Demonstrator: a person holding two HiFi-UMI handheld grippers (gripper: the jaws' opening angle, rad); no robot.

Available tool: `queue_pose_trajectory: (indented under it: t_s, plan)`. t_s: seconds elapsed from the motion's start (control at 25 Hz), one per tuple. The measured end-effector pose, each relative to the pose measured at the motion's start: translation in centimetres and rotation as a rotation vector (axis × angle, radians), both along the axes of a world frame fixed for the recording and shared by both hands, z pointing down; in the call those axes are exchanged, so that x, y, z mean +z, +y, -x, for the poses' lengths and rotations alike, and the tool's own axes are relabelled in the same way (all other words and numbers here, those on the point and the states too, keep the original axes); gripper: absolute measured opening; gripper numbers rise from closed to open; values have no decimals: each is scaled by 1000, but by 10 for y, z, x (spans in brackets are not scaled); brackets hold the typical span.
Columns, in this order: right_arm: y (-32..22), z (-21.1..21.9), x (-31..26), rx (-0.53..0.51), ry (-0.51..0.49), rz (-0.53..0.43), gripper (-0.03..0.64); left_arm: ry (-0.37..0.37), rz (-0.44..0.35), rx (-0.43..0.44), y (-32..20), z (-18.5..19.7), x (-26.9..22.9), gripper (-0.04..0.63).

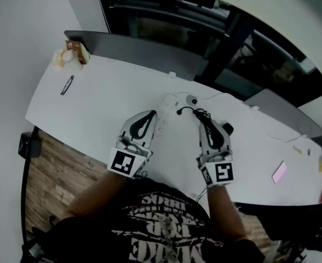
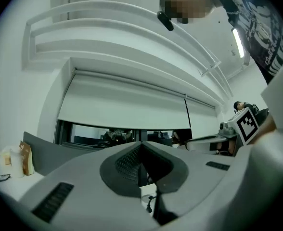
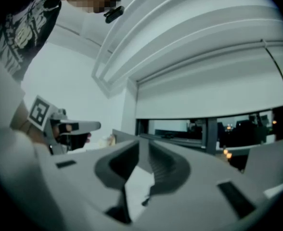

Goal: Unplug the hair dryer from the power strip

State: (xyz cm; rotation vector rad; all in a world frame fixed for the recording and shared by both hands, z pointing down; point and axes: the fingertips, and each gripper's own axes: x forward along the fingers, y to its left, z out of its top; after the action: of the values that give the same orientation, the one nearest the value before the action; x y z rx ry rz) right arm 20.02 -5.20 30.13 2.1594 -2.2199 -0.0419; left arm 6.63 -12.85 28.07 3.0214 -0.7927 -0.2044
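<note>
A white power strip (image 1: 168, 109) lies on the white table (image 1: 101, 108) in the head view. A black cord (image 1: 189, 110) curls beside it, one end lying loose on the table near the strip. A black piece that may be the hair dryer (image 1: 227, 129) peeks out from behind my right gripper. My left gripper (image 1: 151, 114) is raised in front of the strip, its tips together and nothing in them (image 2: 141, 150). The right gripper (image 1: 201, 118) is held over the cord with only a narrow gap between its jaws, and nothing sits in that gap (image 3: 142, 150). Both point level across the table.
A grey partition (image 1: 144, 51) runs along the table's far edge, with dark windows behind. A snack bag and cup (image 1: 73, 52) and a pair of glasses (image 1: 67, 85) sit at the back left. A pink note (image 1: 279, 172) lies at the right.
</note>
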Motion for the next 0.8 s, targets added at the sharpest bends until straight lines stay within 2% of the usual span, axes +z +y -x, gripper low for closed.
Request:
queue_pose_trajectory:
  t_s: [0.16,0.8]
  plan:
    - [3,2,7,9,1,27,54,4,-1,6,3,3,1,26]
    - [-7,7,10,-13,10,37,48,-13,-32,-20,-5,9,-1,26]
